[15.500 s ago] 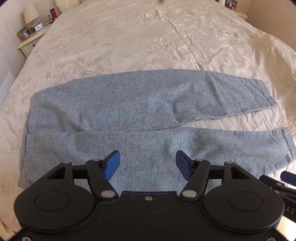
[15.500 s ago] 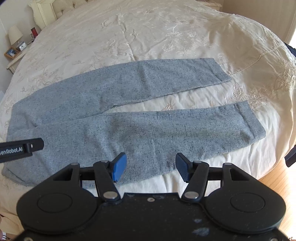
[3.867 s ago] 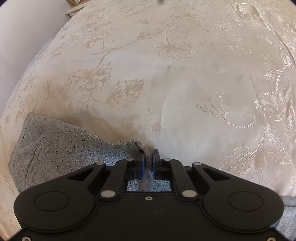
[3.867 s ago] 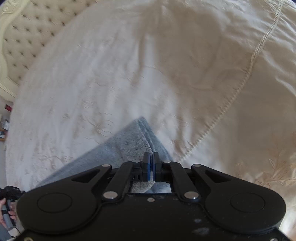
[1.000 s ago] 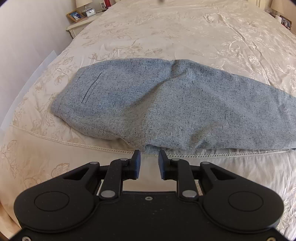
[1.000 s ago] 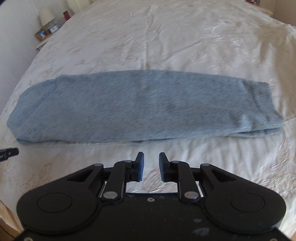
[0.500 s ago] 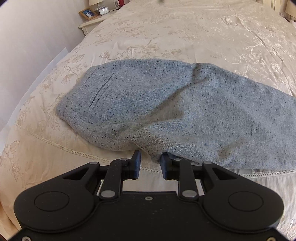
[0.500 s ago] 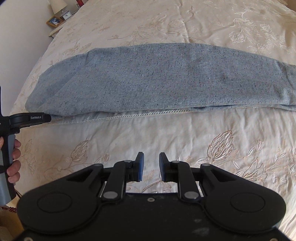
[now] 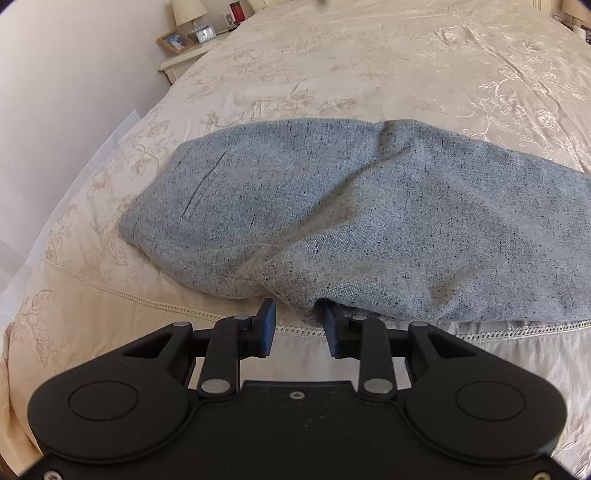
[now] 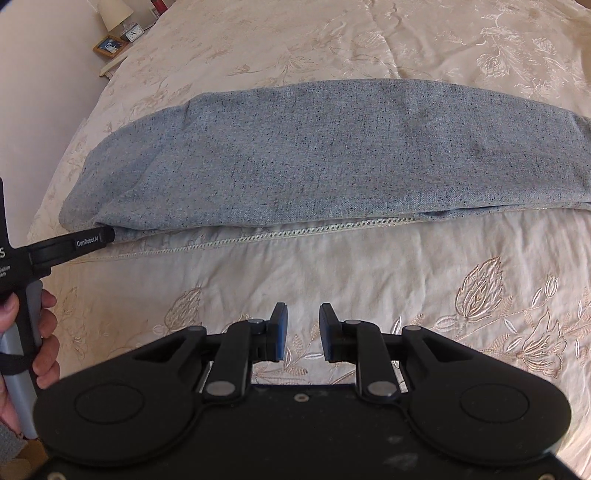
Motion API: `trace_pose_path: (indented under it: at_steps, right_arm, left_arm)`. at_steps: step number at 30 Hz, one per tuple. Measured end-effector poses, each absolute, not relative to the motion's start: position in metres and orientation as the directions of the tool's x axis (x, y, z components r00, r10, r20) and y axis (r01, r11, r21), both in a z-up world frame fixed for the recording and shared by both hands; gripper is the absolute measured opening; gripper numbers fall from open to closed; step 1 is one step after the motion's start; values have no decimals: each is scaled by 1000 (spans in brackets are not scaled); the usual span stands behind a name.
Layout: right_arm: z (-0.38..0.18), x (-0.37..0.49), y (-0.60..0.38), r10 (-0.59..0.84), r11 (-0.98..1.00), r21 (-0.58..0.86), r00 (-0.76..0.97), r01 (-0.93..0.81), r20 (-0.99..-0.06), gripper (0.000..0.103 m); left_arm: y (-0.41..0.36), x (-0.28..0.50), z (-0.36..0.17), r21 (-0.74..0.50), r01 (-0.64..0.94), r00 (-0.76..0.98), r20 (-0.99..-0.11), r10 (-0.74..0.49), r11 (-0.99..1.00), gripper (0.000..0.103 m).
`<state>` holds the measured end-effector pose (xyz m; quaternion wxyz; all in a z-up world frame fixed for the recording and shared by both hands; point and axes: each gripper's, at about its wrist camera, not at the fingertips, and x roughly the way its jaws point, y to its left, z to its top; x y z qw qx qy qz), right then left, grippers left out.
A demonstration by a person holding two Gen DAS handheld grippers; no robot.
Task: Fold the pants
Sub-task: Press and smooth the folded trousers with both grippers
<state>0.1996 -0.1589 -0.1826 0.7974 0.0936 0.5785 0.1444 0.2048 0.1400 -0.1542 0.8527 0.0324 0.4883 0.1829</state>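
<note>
pants: grey speckled pants (image 10: 332,155) folded lengthwise into one long band on the bed (image 10: 369,266), lying just ahead of both hand-held grippers.
long axis: runs crosswise to the way each hand-held gripper points, left to right in both wrist views; the wider waist end with a pocket slit (image 9: 201,195) lies ahead and to the left of the left hand-held gripper, the narrow leg end runs off to its right.
near edge: lies along the bedspread's openwork seam (image 10: 332,227).
left hand-held gripper: left hand-held gripper (image 9: 299,326) tilted steeply down at the near edge; its jaws have just been opening and stand apart, with a small peak of the cloth's edge between the tips, close against the right pad; the pads do not press on it.
left hand: a hand (image 10: 26,336) grips the grey handle, seen at the left edge of the right wrist view.
right hand-held gripper: right hand-held gripper (image 10: 300,332) pitched steeply down over bare embroidered bedspread, short of the pants; jaws slightly apart, with nothing between them.
bedside: lamp (image 9: 188,11), clock and picture frame on a nightstand, far ahead to the left.
</note>
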Motion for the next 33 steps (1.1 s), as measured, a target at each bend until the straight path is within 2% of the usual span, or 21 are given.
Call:
trace_pose_path:
  at_steps: [7, 8, 9, 10, 11, 15, 18, 21, 24, 26, 30, 33]
  right_arm:
    - [-183, 203, -158, 344, 938, 317, 276, -140, -897, 22]
    - [-183, 204, -159, 346, 937, 319, 273, -141, -897, 22]
    - [-183, 204, -159, 348, 937, 320, 271, -142, -897, 22]
    - [-183, 204, -158, 350, 936, 321, 270, -145, -897, 22]
    - [-183, 204, -158, 351, 935, 322, 269, -149, -897, 22]
    - [-184, 206, -155, 361, 932, 332, 267, -147, -894, 22]
    - [-186, 206, -152, 373, 928, 349, 266, -133, -889, 22]
    - [-186, 209, -144, 383, 923, 359, 265, -138, -885, 22]
    - [-181, 216, -135, 396, 918, 366, 283, -152, -874, 22]
    - [-178, 223, -129, 401, 916, 369, 299, -160, -866, 22]
    - [-173, 248, -112, 414, 910, 374, 330, -181, -848, 22]
    - [-175, 266, -93, 429, 902, 376, 344, -212, -835, 22]
  left_arm:
    - [147, 238, -171, 286, -257, 369, -854, 367, 923, 40]
    - [151, 247, -167, 267, -248, 338, -877, 341, 931, 34]
    - [159, 252, -159, 212, -266, 327, -898, 294, 941, 18]
    - [168, 255, -150, 143, -286, 326, -915, 237, 947, 12]
    - [177, 258, -141, 95, -306, 311, -930, 194, 947, 12]
    - [197, 256, -145, 61, -293, 192, -974, 121, 954, 10]
    - [188, 244, -161, 93, -216, 135, -983, 124, 972, 10]
    - [172, 230, -169, 155, -133, 144, -974, 174, 979, 10]
    - [166, 218, -179, 164, -126, 156, -971, 182, 978, 9]
    - [165, 210, -185, 171, -130, 150, -970, 189, 977, 1]
    - [173, 193, -193, 134, -130, 162, -975, 154, 982, 0]
    - [182, 178, -178, 78, -124, 207, -973, 102, 989, 2]
